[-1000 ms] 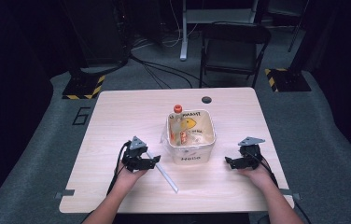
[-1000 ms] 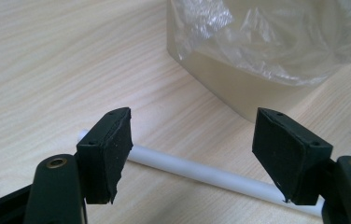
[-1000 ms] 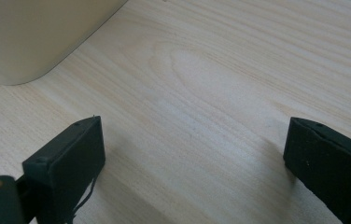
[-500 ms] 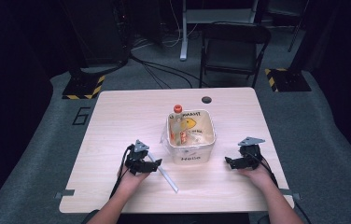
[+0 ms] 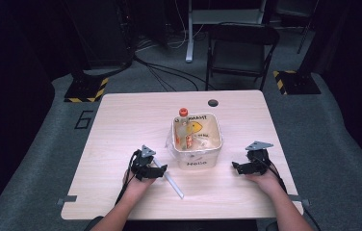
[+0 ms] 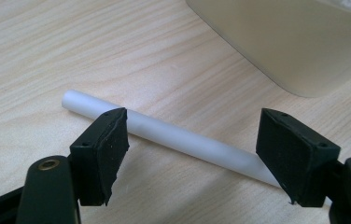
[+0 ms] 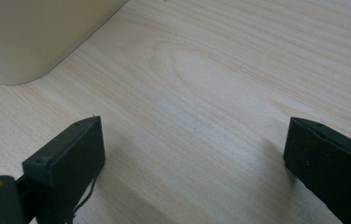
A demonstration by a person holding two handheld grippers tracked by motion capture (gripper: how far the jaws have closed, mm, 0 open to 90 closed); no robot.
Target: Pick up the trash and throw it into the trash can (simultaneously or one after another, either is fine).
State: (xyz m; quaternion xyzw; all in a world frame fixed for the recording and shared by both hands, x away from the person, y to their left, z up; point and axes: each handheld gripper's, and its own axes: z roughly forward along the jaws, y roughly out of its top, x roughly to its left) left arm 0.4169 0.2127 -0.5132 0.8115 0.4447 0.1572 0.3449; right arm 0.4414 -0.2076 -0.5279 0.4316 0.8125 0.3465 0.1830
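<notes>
We're bracketing the white tube (image 6: pixel 183 138) w/ left claw (image 6: pixel 192 154), jaws wide, gripping nothing yet; tube is lying flat on desk (image 5: pixel 121 125) just beside tub (image 5: pixel 197 156). Right claw (image 7: pixel 192 163) is hanging open, empty. Risk: round tube rolling away if one pad touches first.

Black gripper (image 5: pixel 151 169), grey plate, black cable
</notes>
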